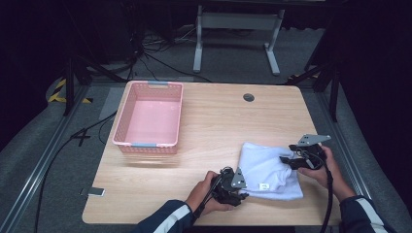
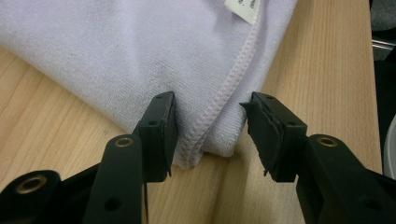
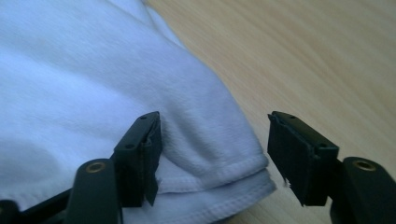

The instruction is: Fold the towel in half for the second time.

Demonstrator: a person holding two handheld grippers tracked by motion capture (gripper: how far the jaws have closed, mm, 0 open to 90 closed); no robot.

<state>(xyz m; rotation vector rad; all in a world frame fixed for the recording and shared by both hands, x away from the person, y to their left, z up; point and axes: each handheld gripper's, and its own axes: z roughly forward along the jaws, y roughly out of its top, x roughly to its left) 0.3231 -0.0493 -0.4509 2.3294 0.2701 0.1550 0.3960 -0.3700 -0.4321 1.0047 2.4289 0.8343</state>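
A: Where's the towel (image 1: pixel 266 171)?

B: On the table (image 1: pixel 214 121), toward 4 o'clock in the high view. White, folded, with a small label near its front hem. It lies flat on the wood.

A: Left gripper (image 1: pixel 239 195)?

B: At the towel's 8 o'clock corner, held low by the left hand (image 1: pixel 206 194). In the left gripper view the folded corner (image 2: pixel 205 135) sits between the jaws. One pad is right against the cloth; the other stands clear of it with a gap. So spread, nothing clamped.

A: Right gripper (image 1: pixel 285 160)?

B: At the towel's 2 o'clock edge, in the right hand (image 1: pixel 323 170). In the right gripper view the hemmed corner (image 3: pixel 219 177) lies between the jaws. One jaw rests on or just above the fabric; the other hangs off the cloth, over bare wood. Jaws apart, no grasp.

A: Anything else on the table?

B: A pink basket (image 1: pixel 148 144) at 10 o'clock, well apart from the towel. A round grommet hole (image 1: pixel 248 97) at 12 o'clock near the far edge.
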